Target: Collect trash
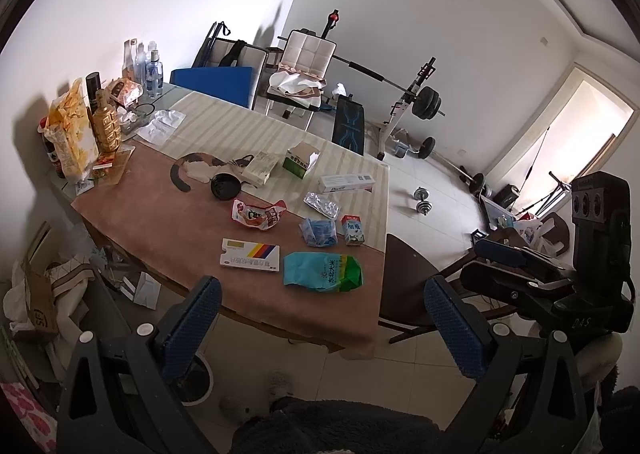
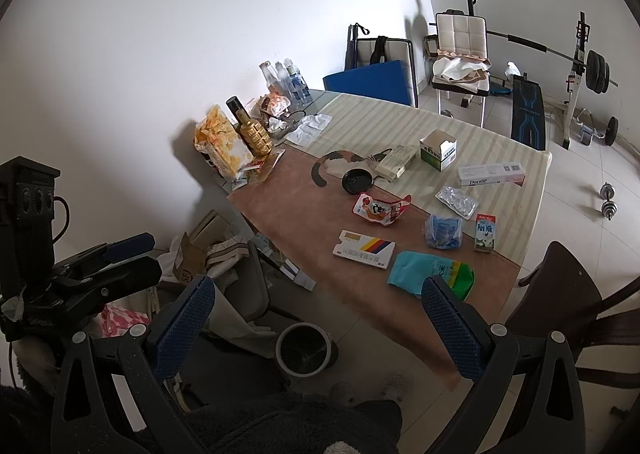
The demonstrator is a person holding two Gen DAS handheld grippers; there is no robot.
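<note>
Closest bit of trash to you is the teal and green rice bag [image 1: 322, 269], lying flat and crumpled near the front edge of the tabletop [image 1: 160, 214], just beside the white medicine box [image 1: 250, 255]. It looks empty, so I'd guess it's light, floppy and a bit slick; pinch a raised crease rather than trying to scoop the flat part. Behind it sit the blue wrapper [image 1: 319, 231], the small milk carton [image 1: 353, 229], the red snack pouch [image 1: 258, 214] and the foil blister pack [image 1: 321, 204], all probably featherweight; the carton is the only stiff one, so take it across its narrow sides. Your left gripper [image 1: 320, 318] and right gripper [image 2: 316, 318] both have their fingers spread wide with nothing in them, hovering short of the tabletop. The bin [image 2: 304, 348] sits on the floor below the near edge.
</note>
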